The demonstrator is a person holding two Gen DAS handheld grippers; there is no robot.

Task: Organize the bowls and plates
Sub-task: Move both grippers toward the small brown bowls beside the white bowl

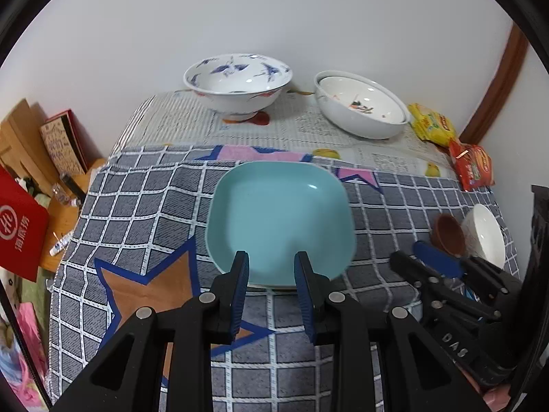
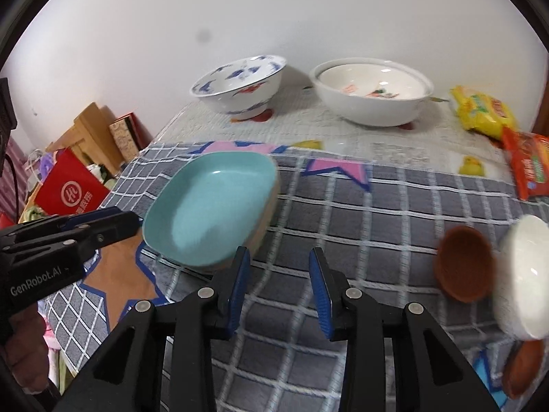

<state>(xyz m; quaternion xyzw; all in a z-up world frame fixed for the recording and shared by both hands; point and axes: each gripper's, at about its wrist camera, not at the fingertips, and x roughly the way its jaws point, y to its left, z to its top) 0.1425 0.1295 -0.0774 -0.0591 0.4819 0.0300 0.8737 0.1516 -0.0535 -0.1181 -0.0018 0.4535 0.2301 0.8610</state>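
While both of my hands hover over the checked cloth, stock reads as follows.

Left tongs [image 1: 271, 267]: spread, empty, tips over the near edge of the plate, one finger either side of nothing yet.
Right tongs [image 2: 279, 267]: spread, empty, above bare cloth between the plate and the small bowls.
Turquoise square glazed plate [image 1: 279, 219]: flat on the grey checked star-print cloth [image 1: 144, 206], middle of the desk; the right view shows a pale edge beneath it, perhaps a second dish, though I cannot tell.
Large white bowl with blue bird pattern [image 1: 236, 82]: upright at the back by the wall, on newspaper.
Plain white wide bowl [image 1: 360, 103]: beside it to the right, tilted, seemingly with another dish nested inside.
Small brown round bowl [image 2: 463, 264]: right edge of the desk, touching or just beside the next.
Small white round bowl [image 2: 525, 274]: at the desk's right edge, blurred.
Snack packets, yellow and red [image 1: 453, 144]: back right corner.
Step in hand, by my judgement: gripping the plate's near rim to lift it.
Risks: glazed rim is thin and slick, so a shallow pinch may let it slip or tip; loose cloth may drag and bunch; small bowls near the edge could be knocked off by my right tongs.
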